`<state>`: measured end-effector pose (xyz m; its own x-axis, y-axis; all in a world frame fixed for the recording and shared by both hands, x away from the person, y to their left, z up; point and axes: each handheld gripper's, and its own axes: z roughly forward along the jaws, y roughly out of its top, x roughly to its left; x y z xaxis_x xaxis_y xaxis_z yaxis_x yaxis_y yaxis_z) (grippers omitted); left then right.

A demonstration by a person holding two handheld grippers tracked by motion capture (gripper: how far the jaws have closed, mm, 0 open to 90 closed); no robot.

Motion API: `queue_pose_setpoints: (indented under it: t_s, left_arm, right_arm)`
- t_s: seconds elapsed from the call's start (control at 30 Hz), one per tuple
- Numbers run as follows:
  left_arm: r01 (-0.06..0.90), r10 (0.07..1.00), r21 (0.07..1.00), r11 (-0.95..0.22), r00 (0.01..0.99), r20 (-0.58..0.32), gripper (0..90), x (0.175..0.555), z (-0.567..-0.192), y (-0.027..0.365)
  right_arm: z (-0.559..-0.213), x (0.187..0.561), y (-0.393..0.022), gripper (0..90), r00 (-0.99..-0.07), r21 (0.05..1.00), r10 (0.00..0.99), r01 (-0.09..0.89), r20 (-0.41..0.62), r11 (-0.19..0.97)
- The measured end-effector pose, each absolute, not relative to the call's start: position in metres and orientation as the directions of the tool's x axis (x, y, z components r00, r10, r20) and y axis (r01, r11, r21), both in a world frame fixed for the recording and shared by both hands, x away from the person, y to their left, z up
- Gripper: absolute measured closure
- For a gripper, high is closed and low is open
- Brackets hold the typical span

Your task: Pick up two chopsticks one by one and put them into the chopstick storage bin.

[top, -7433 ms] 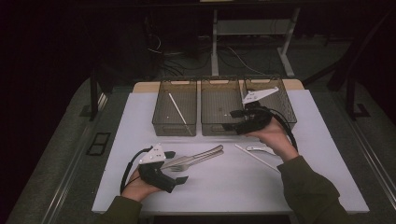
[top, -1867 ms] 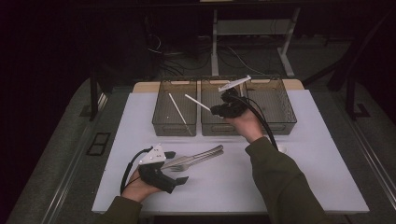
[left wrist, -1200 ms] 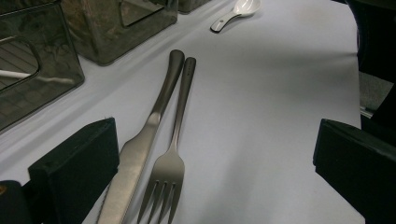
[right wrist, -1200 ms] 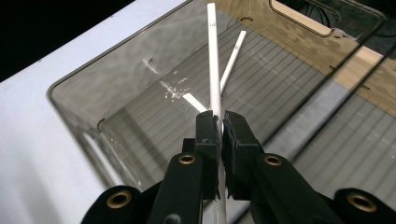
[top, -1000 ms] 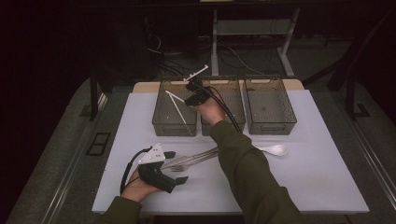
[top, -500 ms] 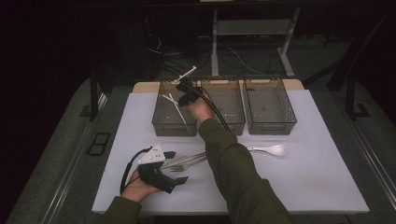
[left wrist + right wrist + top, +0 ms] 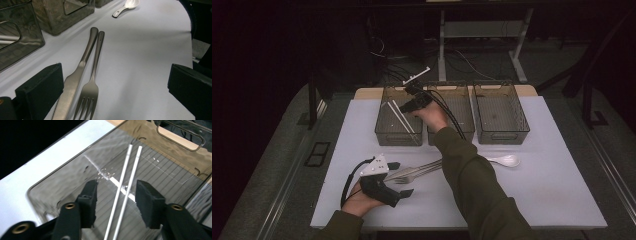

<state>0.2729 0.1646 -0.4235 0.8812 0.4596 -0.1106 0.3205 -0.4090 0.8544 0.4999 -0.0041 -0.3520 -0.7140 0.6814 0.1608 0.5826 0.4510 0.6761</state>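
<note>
1. We see the right tongs (image 7: 404, 103) held over the leftmost clear smoked-plastic bin (image 7: 384, 131) of three set in a row at the far side of the tabletop (image 7: 562, 190).
2. In the right gripper view, two thin white plastic chopsticks (image 7: 125, 195) lie side by side on the ribbed floor of that bin. They run between the black pads (image 7: 90, 200) of the right tongs, but the pads do not touch them.
3. The jaws of the right tongs have just been opening; they now stand partly apart, with nothing gripped.
4. In the high view the chopsticks (image 7: 401, 116) show as a slanted white pair inside the left bin.
5. The middle clear bin (image 7: 462, 131) and the right clear bin (image 7: 502, 132) stand just beside it. We cannot tell whether they hold anything.
6. The left tongs (image 7: 399, 179) rest near the front left of the tabletop, jaws spread wide and holding nothing.
7. In the left gripper view, a dull grey metal table knife (image 7: 77, 75) and a grey metal fork (image 7: 92, 82) lie side by side on the white tabletop between the left jaws, handles pointing away, touching neither pad.
8. A white ceramic soup spoon (image 7: 504, 160) lies on the tabletop in front of the right bin, well apart from both tongs.
</note>
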Motion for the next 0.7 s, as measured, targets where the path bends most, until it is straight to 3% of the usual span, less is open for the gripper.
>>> queue_pose_setpoints:
  t_s: [0.23, 0.7]
  left_arm:
    - [0.329, 0.463, 0.852, -0.406, 0.878, -0.118, 0.0, 0.272, -0.424, 0.164]
    - [0.331, 0.463, 0.847, -0.415, 0.878, -0.117, 0.0, 0.274, -0.426, 0.165]
  right_arm:
    - [-0.34, 0.479, -0.026, 41.7, -0.752, 0.717, 0.644, 0.528, 0.145, 0.455]
    - [-0.339, 0.438, -0.095, 38.5, -0.777, 0.775, 0.612, 0.475, 0.147, 0.416]
